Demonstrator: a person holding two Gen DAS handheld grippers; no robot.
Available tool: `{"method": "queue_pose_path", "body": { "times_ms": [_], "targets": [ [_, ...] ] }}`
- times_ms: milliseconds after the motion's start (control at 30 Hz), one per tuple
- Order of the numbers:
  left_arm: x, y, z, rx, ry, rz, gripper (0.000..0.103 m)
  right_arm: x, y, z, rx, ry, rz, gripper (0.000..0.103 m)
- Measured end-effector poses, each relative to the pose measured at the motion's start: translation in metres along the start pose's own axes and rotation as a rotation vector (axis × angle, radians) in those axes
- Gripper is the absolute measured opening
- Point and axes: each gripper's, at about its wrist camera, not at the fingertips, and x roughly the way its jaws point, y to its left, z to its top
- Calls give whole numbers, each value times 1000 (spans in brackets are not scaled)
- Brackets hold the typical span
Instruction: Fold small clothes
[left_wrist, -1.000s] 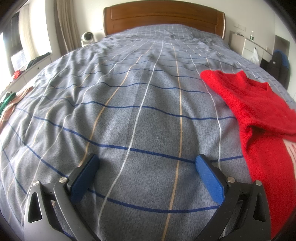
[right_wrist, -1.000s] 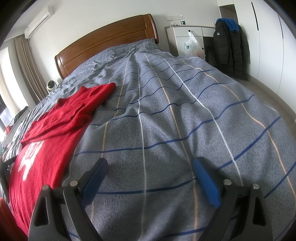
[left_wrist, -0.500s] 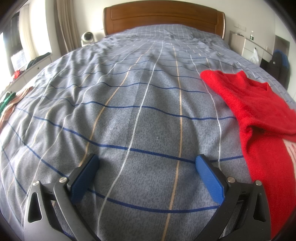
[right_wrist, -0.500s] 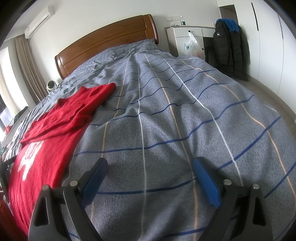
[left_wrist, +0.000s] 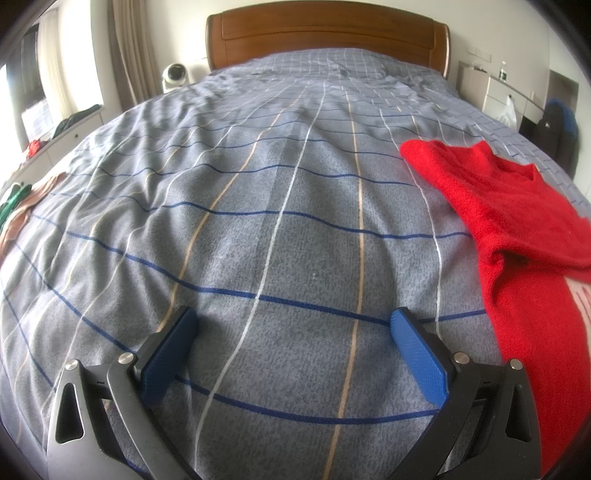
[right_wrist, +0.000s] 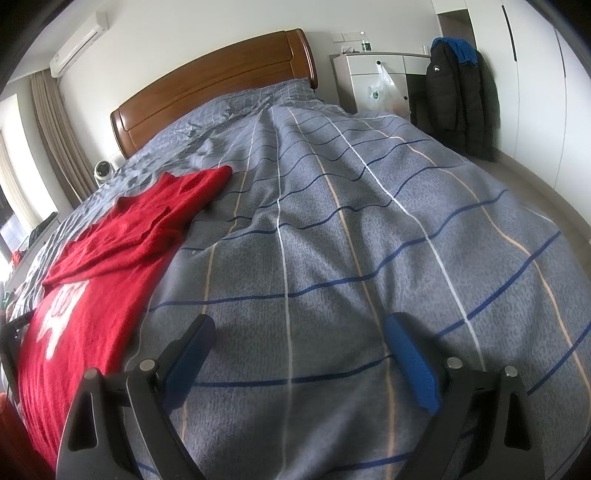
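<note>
Left wrist view: both tongs wide, sweater untouched

Left gripper spread wide, empty, over the grey striped bedspread. Right gripper also wide, empty. Red sweater lies between them, to the left one's right; in the right view it sits left, one part already doubled over the chest. Risk: grabbing bedspread along with knit, or pinching only the top layer, so the fold drags crooked

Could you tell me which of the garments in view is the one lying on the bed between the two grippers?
The red sweater with white lettering; the black jacket hangs beside the white cabinet.
</note>
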Motion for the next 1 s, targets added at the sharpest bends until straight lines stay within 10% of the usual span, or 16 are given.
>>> {"method": "queue_pose_path", "body": {
  "times_ms": [1000],
  "targets": [
    [0, 0, -1, 1, -1, 0, 103, 0, 1, 0, -4, -1, -7, 93]
  ]
}}
